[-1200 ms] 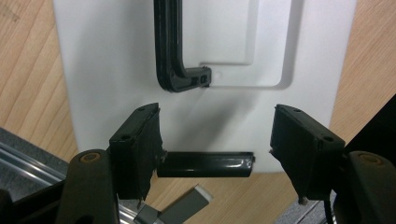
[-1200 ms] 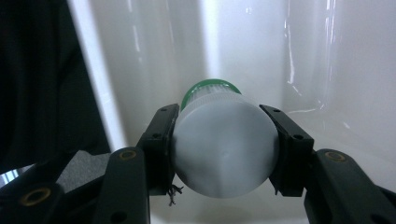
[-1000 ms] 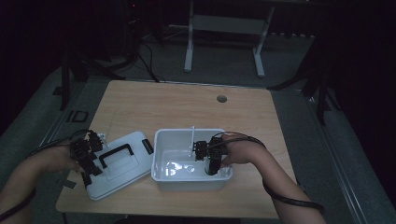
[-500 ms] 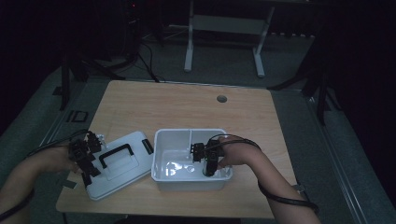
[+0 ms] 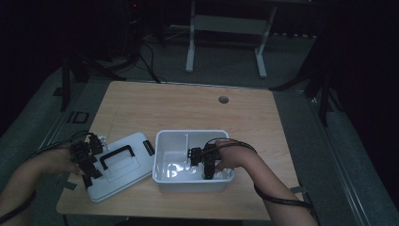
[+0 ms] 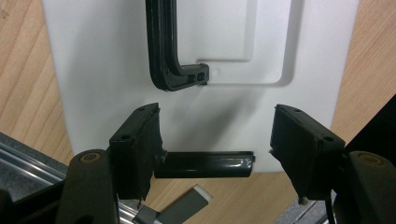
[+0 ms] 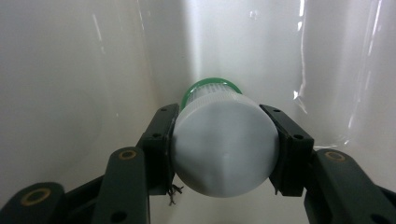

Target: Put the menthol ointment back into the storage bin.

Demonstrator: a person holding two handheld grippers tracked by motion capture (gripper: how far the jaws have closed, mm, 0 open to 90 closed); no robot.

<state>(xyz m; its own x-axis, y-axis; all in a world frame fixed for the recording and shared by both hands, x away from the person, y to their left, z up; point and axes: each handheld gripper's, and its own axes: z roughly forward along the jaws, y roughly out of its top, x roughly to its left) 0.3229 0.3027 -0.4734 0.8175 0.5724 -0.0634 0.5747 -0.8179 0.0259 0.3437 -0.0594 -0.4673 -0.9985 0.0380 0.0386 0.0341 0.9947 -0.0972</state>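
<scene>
A white bin [image 5: 188, 133] stands in the middle of the wooden table. Its white lid [image 5: 127, 162] with a black handle [image 5: 115, 157] lies flat to the left. My right gripper [image 5: 207, 172] reaches down inside the bin. In the right gripper view, my right gripper [image 7: 219, 121] is shut on a white round bottle [image 7: 224, 149] with a green ring at its far end, close to the bin's wall. My left gripper [image 6: 215, 126] hovers open over the lid's [image 6: 224, 42] near edge. Its jaws stand on either side of a black latch [image 6: 203, 164], with the handle [image 6: 163, 51] just ahead.
The wooden table [image 5: 188, 108] has a round cable hole [image 5: 223, 100] at the back. Grey table legs [image 5: 190, 47] and dark floor lie beyond it. A divider wall [image 5: 187, 146] splits the bin. A grey strip [image 6: 187, 203] shows at the table edge below the lid.
My right gripper has sunk a little deeper into the bin with the bottle in it. The left gripper and the lid have stayed put.
</scene>
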